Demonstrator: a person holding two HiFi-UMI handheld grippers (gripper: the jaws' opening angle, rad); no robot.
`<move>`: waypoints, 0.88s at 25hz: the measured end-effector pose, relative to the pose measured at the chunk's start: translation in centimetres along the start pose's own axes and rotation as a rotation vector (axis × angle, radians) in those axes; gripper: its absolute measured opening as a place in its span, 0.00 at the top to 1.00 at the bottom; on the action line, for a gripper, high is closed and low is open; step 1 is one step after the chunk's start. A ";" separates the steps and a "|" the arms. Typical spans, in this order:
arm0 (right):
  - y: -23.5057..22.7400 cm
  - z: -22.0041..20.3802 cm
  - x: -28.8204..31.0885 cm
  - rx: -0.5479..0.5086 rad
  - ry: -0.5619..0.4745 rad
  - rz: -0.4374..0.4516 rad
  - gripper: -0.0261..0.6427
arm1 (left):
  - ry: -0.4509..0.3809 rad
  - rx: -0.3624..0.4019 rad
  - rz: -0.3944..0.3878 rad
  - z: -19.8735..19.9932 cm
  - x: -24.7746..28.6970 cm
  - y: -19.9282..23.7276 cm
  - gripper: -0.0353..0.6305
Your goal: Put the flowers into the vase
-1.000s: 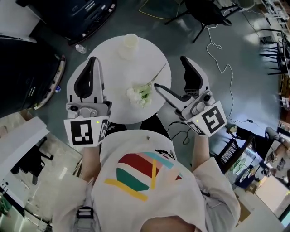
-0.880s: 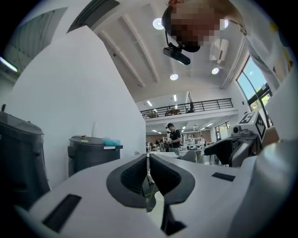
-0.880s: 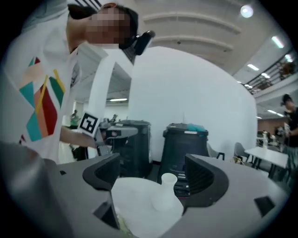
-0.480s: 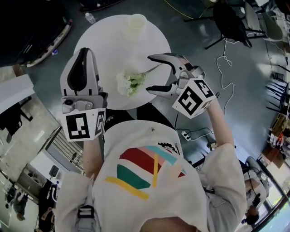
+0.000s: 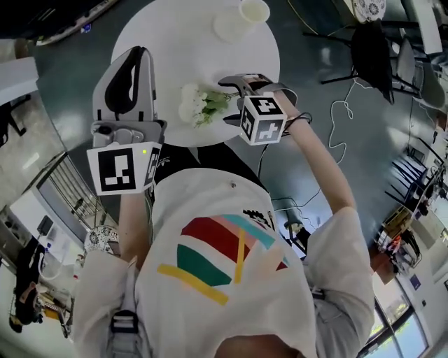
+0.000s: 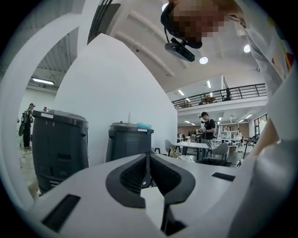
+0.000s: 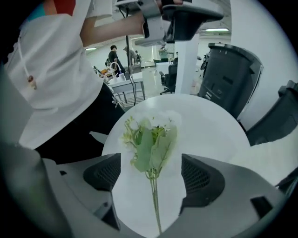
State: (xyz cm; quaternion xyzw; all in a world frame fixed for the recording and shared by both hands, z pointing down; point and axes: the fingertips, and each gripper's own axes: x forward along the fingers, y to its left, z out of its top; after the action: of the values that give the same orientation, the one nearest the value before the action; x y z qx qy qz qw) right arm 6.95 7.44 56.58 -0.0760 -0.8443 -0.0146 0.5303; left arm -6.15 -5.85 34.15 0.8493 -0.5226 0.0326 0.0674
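While our left gripper point(image 5: 135, 52) hangs raised, jaws pressed together and empty, our right gripper point(image 5: 225, 100) reaches low over the white surface point(image 5: 168, 42), jaws wide apart astride the stem of the flowers point(image 5: 199, 105) lying there, well apart from the vase point(image 5: 241, 19).

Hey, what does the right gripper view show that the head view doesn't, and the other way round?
Only the right gripper view shows the thin stem of the flowers running between the jaws of the right gripper, which stand apart and clear of it. Only the head view shows the vase, standing at the far edge of the table. Both show the flowers lying on the round white table with the right gripper over them.
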 end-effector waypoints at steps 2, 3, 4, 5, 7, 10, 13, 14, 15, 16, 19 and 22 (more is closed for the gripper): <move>0.0 -0.3 1.4 -0.007 0.026 0.017 0.34 | 0.004 -0.004 0.004 -0.4 -0.1 0.3 0.94; -0.1 -0.4 2.0 -0.007 0.041 0.025 0.34 | 0.000 -0.003 0.006 -0.4 -0.1 0.5 0.94; -0.2 -0.6 2.5 -0.007 0.055 0.035 0.34 | -0.005 -0.001 0.010 -0.4 -0.1 0.6 0.94; -0.3 -0.8 3.0 -0.008 0.066 0.045 0.34 | -0.007 0.001 0.011 -0.4 -0.1 0.8 0.94; -0.4 -1.0 3.8 -0.008 0.083 0.067 0.34 | 0.008 -0.001 0.006 -0.7 0.0 1.2 0.94; -0.4 -1.1 4.8 -0.005 0.114 0.093 0.35 | 0.024 -0.004 0.003 -0.9 0.3 2.0 0.94; -0.5 -1.3 5.6 -0.012 0.163 0.092 0.38 | 0.029 -0.007 0.006 -0.8 0.5 2.7 0.94; -0.7 -1.3 5.7 -0.015 0.172 0.076 0.41 | 0.035 -0.002 0.003 -0.8 0.5 2.8 0.94; -0.9 -1.3 5.7 -0.017 0.176 0.057 0.46 | 0.041 0.002 -0.001 -0.9 0.4 2.9 0.94; -1.0 -1.3 5.7 -0.019 0.176 0.038 0.51 | 0.042 0.007 -0.002 -1.0 0.4 3.0 0.94; -1.1 -1.2 5.8 -0.035 0.178 0.010 0.56 | 0.029 0.015 0.000 -0.7 0.7 3.2 0.94; -0.8 -1.3 5.9 -0.052 0.184 0.010 0.62 | 0.027 0.010 -0.006 -0.7 0.9 3.1 0.94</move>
State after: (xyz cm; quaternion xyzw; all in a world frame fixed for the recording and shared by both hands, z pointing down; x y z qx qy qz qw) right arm 5.48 7.21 62.44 -0.0922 -0.7910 -0.0406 0.6034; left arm -8.51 -7.96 35.16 0.8508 -0.5187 0.0463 0.0702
